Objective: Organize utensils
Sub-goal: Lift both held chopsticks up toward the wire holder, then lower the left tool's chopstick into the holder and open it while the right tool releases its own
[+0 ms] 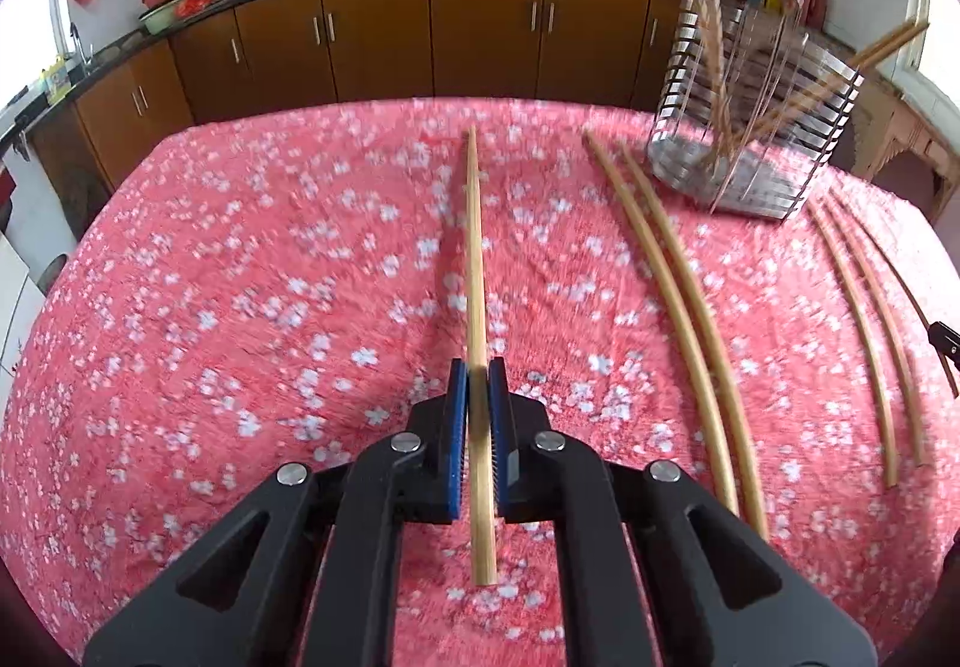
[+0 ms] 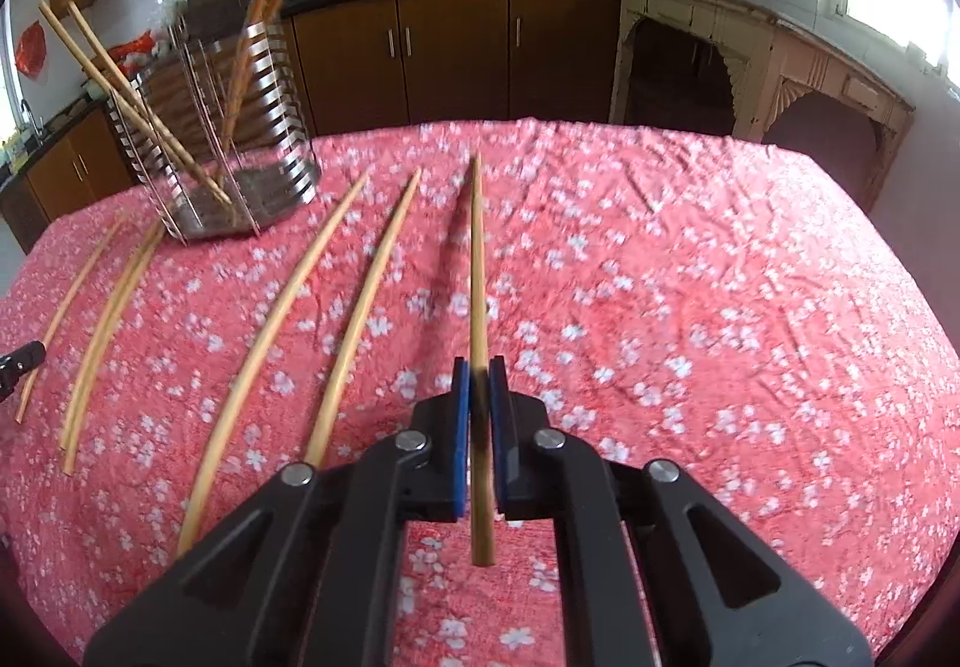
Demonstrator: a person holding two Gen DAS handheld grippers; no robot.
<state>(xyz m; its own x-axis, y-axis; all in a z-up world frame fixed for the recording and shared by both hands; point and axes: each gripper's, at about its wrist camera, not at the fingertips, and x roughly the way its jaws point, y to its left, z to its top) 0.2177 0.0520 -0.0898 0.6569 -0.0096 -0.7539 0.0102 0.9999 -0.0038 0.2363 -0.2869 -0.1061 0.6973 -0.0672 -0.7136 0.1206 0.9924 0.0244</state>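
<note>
In the left wrist view my left gripper [image 1: 478,367] is shut on a bamboo chopstick [image 1: 475,247] that points away along the fingers and casts a shadow on the pink flowered cloth [image 1: 240,277]. My right gripper [image 2: 478,367] is likewise shut on another chopstick [image 2: 477,259], held over the cloth. A steel slatted holder [image 1: 834,127] [image 2: 288,115] stands at the far side with several chopsticks leaning in it. Loose chopsticks lie on the cloth in pairs: [image 1: 672,277], [image 1: 864,319], [image 2: 288,307], [image 2: 96,331].
A tip of the other gripper shows at the right edge [image 1: 945,337] and at the left edge [image 2: 21,358]. Brown kitchen cabinets [image 1: 480,31] and a counter with woks run behind the table. A beige carved cupboard [image 2: 780,67] stands at the far right.
</note>
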